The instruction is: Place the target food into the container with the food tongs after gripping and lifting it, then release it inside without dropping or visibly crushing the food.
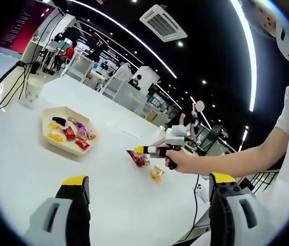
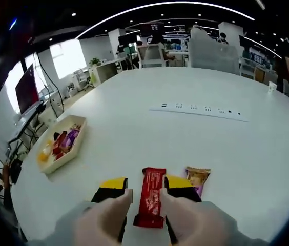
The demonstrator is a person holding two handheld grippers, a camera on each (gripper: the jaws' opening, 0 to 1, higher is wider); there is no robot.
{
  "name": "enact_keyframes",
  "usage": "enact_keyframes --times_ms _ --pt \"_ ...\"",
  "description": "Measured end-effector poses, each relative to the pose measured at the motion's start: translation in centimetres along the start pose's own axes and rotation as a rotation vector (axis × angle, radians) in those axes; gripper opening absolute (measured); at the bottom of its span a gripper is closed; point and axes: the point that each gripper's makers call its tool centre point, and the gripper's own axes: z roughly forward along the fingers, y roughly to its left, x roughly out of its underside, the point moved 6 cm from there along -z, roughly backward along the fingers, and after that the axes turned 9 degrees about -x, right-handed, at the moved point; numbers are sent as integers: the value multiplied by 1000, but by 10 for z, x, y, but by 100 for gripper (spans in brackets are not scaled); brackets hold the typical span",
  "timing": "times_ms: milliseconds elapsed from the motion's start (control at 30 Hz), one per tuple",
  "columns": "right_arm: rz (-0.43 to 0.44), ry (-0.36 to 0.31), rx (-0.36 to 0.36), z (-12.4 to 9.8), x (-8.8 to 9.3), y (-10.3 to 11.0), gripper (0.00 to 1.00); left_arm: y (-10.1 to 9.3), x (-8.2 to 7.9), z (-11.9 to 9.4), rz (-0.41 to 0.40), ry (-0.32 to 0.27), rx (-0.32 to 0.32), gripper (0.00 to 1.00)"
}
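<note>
Red snack bar (image 2: 151, 197) is framed between spread right gripper (image 2: 145, 188) jaws, ungripped; left gripper (image 1: 149, 185) held apart.

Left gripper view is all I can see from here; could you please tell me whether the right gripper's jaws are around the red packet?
Observer: Yes. In the right gripper view the red packet lies lengthwise between the jaws of the right gripper, on the table.
Operator: Thank you. Are the jaws closed on it?
Observer: It does not look so: a strip of table shows between the packet and one jaw.
Operator: Is anything close enough to get in the way?
Observer: A gold packet lies right beside the tip of the other jaw, so it might get nudged.
</note>
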Motion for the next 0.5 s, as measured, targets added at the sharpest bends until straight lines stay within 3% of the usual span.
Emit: enact_keyframes --times_ms 367,500 --pt "-66 -15 55 1 -7 -4 28 2 -1 -2 -6 -9 -17 96" --pt "-62 -9 44 4 -7 -4 28 3 -1 -2 -12 -8 -25 97"
